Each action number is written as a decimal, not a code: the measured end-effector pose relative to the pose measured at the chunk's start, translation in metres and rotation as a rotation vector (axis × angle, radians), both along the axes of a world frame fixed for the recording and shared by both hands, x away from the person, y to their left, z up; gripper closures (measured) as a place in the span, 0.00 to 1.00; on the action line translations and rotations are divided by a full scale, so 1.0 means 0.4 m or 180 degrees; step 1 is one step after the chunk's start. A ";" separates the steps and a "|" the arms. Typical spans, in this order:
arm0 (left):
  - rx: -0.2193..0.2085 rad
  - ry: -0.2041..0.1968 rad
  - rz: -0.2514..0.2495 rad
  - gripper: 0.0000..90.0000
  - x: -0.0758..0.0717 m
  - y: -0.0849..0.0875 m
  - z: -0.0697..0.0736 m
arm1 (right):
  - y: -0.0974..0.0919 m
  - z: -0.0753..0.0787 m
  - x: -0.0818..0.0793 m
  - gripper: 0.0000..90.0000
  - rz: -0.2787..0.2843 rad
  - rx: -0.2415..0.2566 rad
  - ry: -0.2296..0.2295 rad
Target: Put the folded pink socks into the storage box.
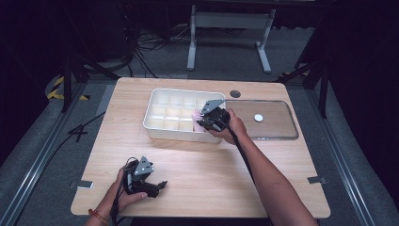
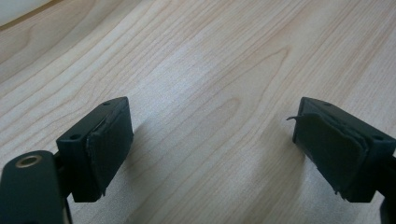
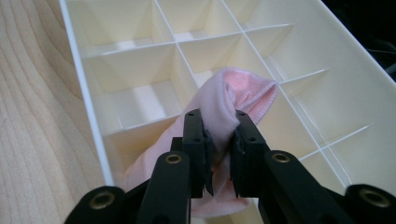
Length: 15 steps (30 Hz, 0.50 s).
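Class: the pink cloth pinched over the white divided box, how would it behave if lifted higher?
The pink cloth probably flops: it folds and bunches around the right hand-held gripper. It looks light and thin. Its drooping end could snag a divider of the white box.

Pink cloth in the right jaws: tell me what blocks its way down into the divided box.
Nothing visible does. The pink cloth hangs from the right gripper over the white box, partly draped across a divider between empty compartments.

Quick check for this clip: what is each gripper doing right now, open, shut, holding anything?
Left gripper: open, nothing between its jaws, over the bare table.
Right gripper: shut on the pink cloth, over the white divided tray.
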<state>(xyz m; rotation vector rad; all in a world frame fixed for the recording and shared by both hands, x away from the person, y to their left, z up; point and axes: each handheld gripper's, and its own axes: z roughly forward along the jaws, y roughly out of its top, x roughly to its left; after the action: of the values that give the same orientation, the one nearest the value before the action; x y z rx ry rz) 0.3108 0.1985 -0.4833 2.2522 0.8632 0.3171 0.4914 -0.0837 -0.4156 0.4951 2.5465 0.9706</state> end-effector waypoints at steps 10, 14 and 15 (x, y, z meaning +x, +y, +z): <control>-0.0002 -0.0001 0.0000 0.14 0.000 0.000 0.000 | 0.013 -0.002 0.010 0.89 0.0127 -0.0232 0.0181; -0.0002 0.0000 0.0001 0.14 0.000 0.000 0.000 | 0.023 0.003 0.019 0.89 0.0136 -0.0347 0.0329; -0.0002 0.0000 0.0000 0.14 0.000 0.000 0.000 | 0.027 0.003 0.021 0.89 0.0137 -0.0385 0.0339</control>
<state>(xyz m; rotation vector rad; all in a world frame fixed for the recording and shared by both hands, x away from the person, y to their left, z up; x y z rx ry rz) 0.3109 0.1985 -0.4834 2.2515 0.8633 0.3170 0.4997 -0.0730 -0.4142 0.4706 2.7020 0.8186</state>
